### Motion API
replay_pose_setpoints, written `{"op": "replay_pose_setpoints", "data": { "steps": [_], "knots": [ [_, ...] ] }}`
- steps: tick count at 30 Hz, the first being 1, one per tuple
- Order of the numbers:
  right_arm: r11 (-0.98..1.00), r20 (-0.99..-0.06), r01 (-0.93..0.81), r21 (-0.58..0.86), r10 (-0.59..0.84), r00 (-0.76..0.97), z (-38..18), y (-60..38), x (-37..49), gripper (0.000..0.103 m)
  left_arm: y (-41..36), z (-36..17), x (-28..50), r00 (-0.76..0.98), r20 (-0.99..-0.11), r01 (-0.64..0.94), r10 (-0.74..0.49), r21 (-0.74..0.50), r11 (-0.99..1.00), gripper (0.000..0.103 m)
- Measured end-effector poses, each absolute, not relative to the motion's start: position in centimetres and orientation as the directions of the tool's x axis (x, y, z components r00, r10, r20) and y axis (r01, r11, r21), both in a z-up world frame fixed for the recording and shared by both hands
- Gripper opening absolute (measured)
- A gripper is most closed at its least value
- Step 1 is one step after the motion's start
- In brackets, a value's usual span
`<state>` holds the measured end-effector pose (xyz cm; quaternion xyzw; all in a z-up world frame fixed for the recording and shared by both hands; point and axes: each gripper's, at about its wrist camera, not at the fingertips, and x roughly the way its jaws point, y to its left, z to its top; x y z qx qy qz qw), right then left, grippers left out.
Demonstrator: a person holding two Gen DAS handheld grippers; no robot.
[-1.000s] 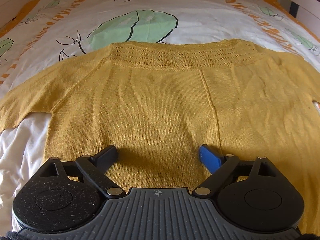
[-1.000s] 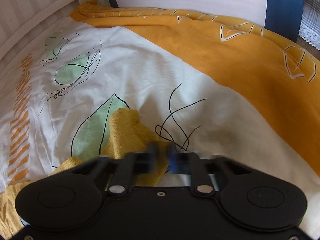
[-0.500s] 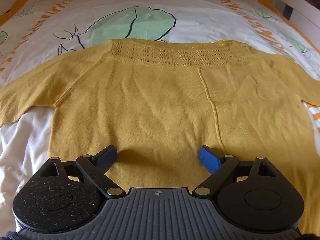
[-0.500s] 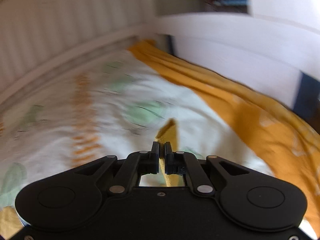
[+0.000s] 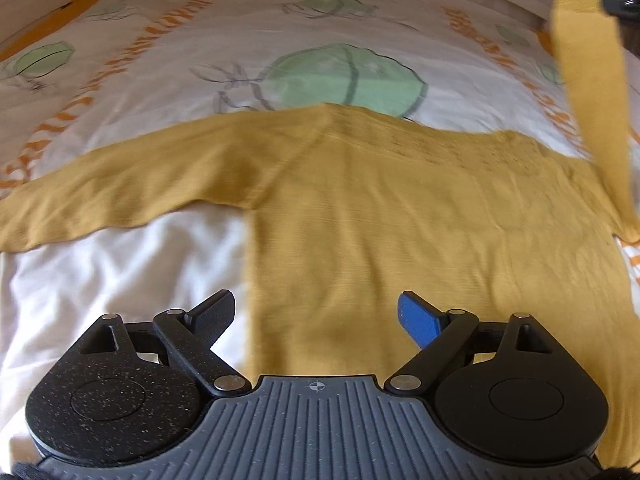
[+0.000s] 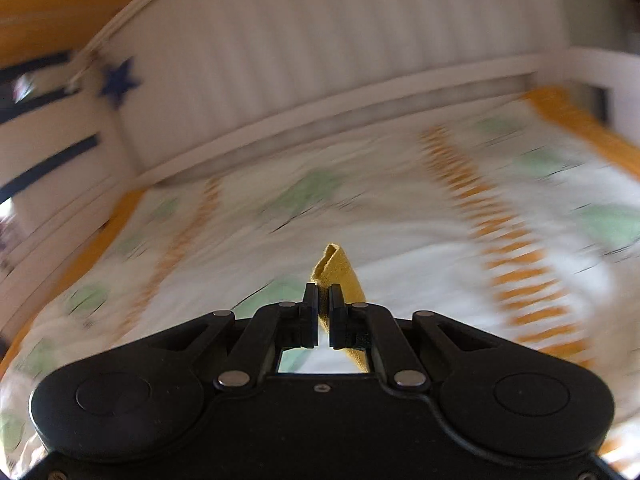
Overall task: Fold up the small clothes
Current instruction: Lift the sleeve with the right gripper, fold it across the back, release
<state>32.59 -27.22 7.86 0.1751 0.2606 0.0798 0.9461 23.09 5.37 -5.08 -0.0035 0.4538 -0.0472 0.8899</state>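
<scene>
While the yellow knitted sweater [image 5: 360, 216] is spread flat, neckline away from the camera, on a bed covered by a white duvet [image 5: 200, 64] printed with green leaves and orange stripes, one of its sleeves is seen raised off the bedding. That raised sleeve [image 5: 592, 100] is shown at the right edge of the left wrist view, stretched upward from the shoulder of the garment. Its cuff [image 6: 338, 270] is pinched between the fingers of the right gripper [image 6: 324, 312], which are closed narrowly on the fabric, the folded end of the cuff sticking out past the pads. The other sleeve [image 5: 120, 192] is laid out flat to the left across the duvet. The left gripper [image 5: 316, 316] is held above the lower body of the sweater with its fingers spread wide and nothing between them; whether the tips touch the knit cannot be told. A white bed rail [image 6: 320, 112] is visible beyond the duvet in the blurred right wrist view.
</scene>
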Motion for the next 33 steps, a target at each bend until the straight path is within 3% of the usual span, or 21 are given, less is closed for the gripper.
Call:
{"op": "replay_pose_setpoints", "data": {
  "steps": [5, 11, 14, 16, 17, 18, 20, 23, 26, 33],
  "knots": [
    [0.89, -0.525, -0.155, 0.429, 0.385, 0.759, 2.5, -18.5, 33.7, 0.01, 8.9, -4.7, 22.4, 0.59, -0.805, 0.024, -0.066, -0.064, 0.998, 0.089],
    [0.89, -0.599, -0.233, 0.392, 0.439, 0.67, -2.4, -10.9, 31.7, 0.009, 12.1, -4.5, 21.7, 0.594, -0.803, -0.039, -0.056, -0.099, 0.994, 0.089],
    [0.889, -0.622, -0.254, 0.382, 0.45, 0.641, -3.8, -9.6, 30.5, 0.019, 12.6, -4.4, 22.1, 0.594, -0.802, -0.054, -0.065, -0.12, 0.991, 0.089],
    [0.895, -0.629, -0.268, 0.356, 0.442, 0.639, -4.1, -9.8, 29.7, 0.019, 12.7, -4.2, 22.5, 0.601, -0.797, -0.05, -0.068, -0.122, 0.991, 0.089],
    [0.899, -0.633, -0.271, 0.345, 0.436, 0.64, -4.1, -10.2, 29.3, 0.025, 12.6, -4.0, 22.6, 0.606, -0.792, -0.044, -0.067, -0.118, 0.992, 0.089],
    [0.903, -0.635, -0.27, 0.334, 0.427, 0.643, -4.3, -10.2, 28.8, 0.041, 12.5, -3.7, 22.5, 0.612, -0.788, -0.038, -0.065, -0.111, 0.993, 0.089],
    [0.912, -0.635, -0.263, 0.315, 0.409, 0.656, -4.1, -11.6, 28.2, 0.062, 12.0, -3.4, 23.0, 0.621, -0.78, -0.02, -0.07, -0.105, 0.994, 0.089],
    [0.937, -0.644, -0.249, 0.245, 0.349, 0.681, -4.3, -13.7, 26.7, 0.066, 10.8, -3.1, 24.1, 0.627, -0.773, 0.01, -0.098, -0.118, 0.993, 0.089],
    [0.96, -0.655, -0.222, 0.169, 0.278, 0.703, -4.4, -16.1, 25.5, 0.079, 8.9, -3.1, 25.3, 0.624, -0.77, 0.044, -0.135, -0.138, 0.99, 0.088],
    [0.984, -0.647, -0.16, 0.078, 0.172, 0.743, -4.6, -21.4, 22.2, 0.091, 4.1, -4.4, 28.5, 0.595, -0.771, 0.131, -0.226, -0.184, 0.974, 0.069]
  ]
}}
